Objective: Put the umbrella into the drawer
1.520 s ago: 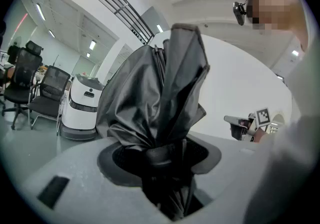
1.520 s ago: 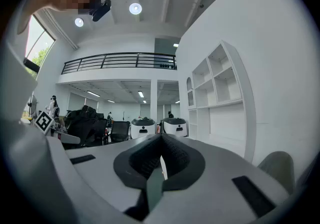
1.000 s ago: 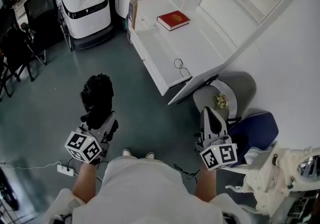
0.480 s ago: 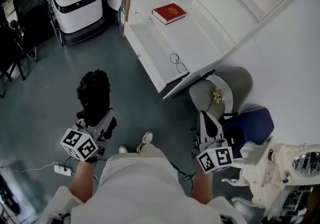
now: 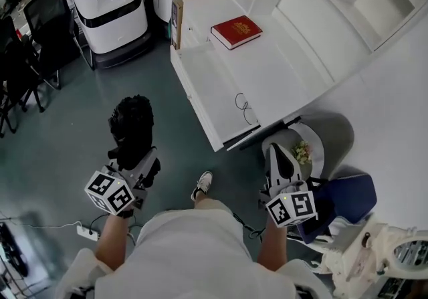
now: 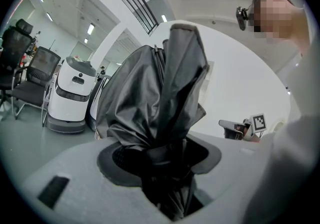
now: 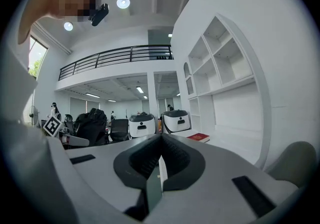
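A black folded umbrella stands up from my left gripper, which is shut on its lower end. In the left gripper view the crumpled fabric fills the middle, pinched between the pads of the left gripper. My right gripper is at the lower right, shut with nothing in it. In the right gripper view the right gripper has its jaws closed together. Ahead stands a white desk with an open drawer pulled out on its left side. Both grippers are well short of the drawer.
A red book and a thin black loop lie on the desk. Two white machines stand behind it, black office chairs at the left. A grey round seat with flowers is by my right gripper. A power strip lies on the floor.
The person has stepped toward the desk, so desk and drawer now sit nearer. Both grippers came along level, the umbrella still in the left one. One shoe now shows in front.
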`<control>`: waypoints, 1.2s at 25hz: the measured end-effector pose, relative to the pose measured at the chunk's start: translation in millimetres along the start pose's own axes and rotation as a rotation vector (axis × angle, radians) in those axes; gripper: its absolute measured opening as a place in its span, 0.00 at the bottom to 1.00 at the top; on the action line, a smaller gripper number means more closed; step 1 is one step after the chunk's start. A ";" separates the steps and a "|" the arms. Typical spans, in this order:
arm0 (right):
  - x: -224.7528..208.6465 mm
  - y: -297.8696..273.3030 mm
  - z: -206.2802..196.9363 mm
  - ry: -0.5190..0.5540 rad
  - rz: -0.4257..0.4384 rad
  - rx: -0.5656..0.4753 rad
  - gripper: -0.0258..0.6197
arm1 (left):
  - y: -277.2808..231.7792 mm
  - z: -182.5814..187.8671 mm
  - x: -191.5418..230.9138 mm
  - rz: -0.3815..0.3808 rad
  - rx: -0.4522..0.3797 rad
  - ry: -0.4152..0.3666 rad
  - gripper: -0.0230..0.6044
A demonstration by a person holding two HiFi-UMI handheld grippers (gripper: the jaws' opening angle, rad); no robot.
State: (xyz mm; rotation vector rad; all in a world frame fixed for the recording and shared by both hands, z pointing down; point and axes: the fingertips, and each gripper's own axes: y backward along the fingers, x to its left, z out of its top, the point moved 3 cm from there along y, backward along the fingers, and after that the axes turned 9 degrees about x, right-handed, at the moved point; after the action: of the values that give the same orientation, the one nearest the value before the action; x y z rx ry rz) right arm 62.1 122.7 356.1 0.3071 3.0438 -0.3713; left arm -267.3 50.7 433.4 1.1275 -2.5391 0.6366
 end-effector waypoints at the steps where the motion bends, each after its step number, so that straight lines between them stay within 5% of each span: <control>1: -15.2 -14.4 7.8 0.007 0.014 -0.003 0.04 | -18.2 7.9 -0.9 0.003 -0.003 0.003 0.41; 9: -136.9 -101.7 58.4 0.041 0.120 -0.019 0.04 | -136.7 52.8 -20.2 0.046 -0.023 -0.003 0.41; 19: -146.9 -125.2 33.1 -0.036 0.172 0.024 0.04 | -168.8 51.3 -29.8 0.034 0.064 -0.017 0.41; 30: -166.9 -132.3 14.2 -0.108 0.039 0.079 0.04 | -235.6 34.8 -18.0 -0.113 0.245 -0.050 0.41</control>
State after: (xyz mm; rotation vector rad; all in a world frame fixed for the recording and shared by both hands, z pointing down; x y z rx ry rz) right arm 198.9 -38.2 386.9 0.3379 2.9188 -0.4897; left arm -80.8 -95.9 460.7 1.3721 -2.4666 0.9193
